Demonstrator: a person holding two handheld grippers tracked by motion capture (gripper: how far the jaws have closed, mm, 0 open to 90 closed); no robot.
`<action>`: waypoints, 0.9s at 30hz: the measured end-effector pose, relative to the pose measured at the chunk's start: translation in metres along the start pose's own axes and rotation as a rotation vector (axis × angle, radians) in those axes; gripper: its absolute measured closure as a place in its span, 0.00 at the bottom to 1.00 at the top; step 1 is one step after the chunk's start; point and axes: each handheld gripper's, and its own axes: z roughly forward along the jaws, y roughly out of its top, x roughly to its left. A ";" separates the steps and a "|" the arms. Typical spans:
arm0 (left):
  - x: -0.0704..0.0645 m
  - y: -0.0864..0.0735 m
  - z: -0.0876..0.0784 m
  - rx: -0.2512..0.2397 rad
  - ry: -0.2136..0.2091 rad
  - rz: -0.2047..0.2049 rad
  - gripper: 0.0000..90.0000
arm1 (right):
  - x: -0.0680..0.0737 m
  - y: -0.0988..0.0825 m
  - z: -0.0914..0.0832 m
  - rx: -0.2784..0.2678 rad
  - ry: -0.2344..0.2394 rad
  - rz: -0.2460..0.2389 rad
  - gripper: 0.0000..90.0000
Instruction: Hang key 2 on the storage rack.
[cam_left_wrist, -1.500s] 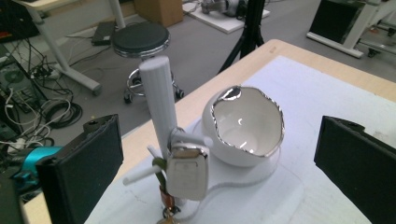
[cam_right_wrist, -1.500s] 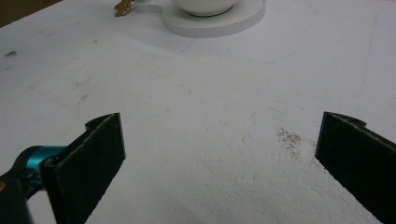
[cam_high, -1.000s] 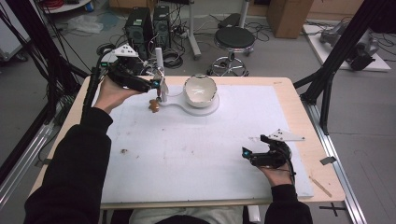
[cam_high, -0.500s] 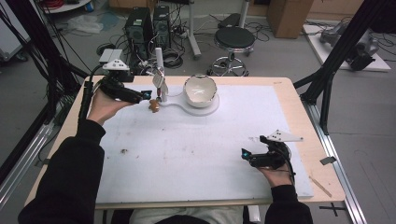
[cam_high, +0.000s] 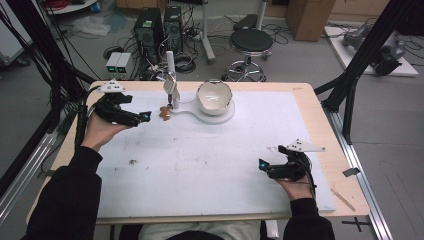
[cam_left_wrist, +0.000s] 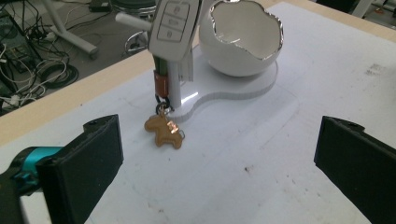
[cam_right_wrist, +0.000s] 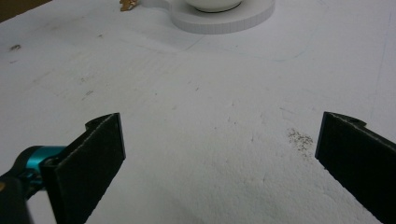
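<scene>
High view: the left gripper (cam_high: 142, 118) is held over the far left part of the white table (cam_high: 200, 170), its tips pointing right toward the key fob (cam_high: 170, 86) that hangs on the post (cam_high: 171, 80) of a white stand (cam_high: 200, 114). A brown charm (cam_high: 164, 113) lies on the table at the post's foot, just beside the gripper's tips but apart from them. A white bowl (cam_high: 215, 96) with a ragged rim sits on the stand's round end, right of the post. The right gripper (cam_high: 263, 166) rests low at the near right of the table, well apart from the stand, pointing left.

Left gripper view: the jaws stand wide apart with nothing between them. Ahead, between the jaws and farther off, the fob (cam_left_wrist: 175, 28) hangs upright on the post (cam_left_wrist: 173, 91), with an orange band (cam_left_wrist: 161, 85) and a short chain under it. The charm (cam_left_wrist: 163, 130) lies flat on the table, touching the edge of the stand (cam_left_wrist: 224, 86). The bowl (cam_left_wrist: 245, 39) sits behind and to the right of the fob.

Right gripper view: these jaws are also spread wide and hold nothing; bare table (cam_right_wrist: 201, 121) lies between them. At the top edge are the stand's round end (cam_right_wrist: 224, 18) and a bit of the charm (cam_right_wrist: 127, 4), far from the jaws.
</scene>
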 end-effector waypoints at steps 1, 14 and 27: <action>0.000 -0.003 -0.001 0.004 0.005 0.003 0.02 | 0.000 0.000 0.000 0.000 0.001 0.002 0.01; 0.004 -0.033 -0.018 0.001 0.014 -0.038 0.02 | 0.000 0.000 0.000 0.005 -0.007 0.000 0.01; -0.005 -0.064 -0.026 0.027 0.017 -0.041 0.02 | -0.001 -0.001 0.001 0.012 -0.010 0.000 0.01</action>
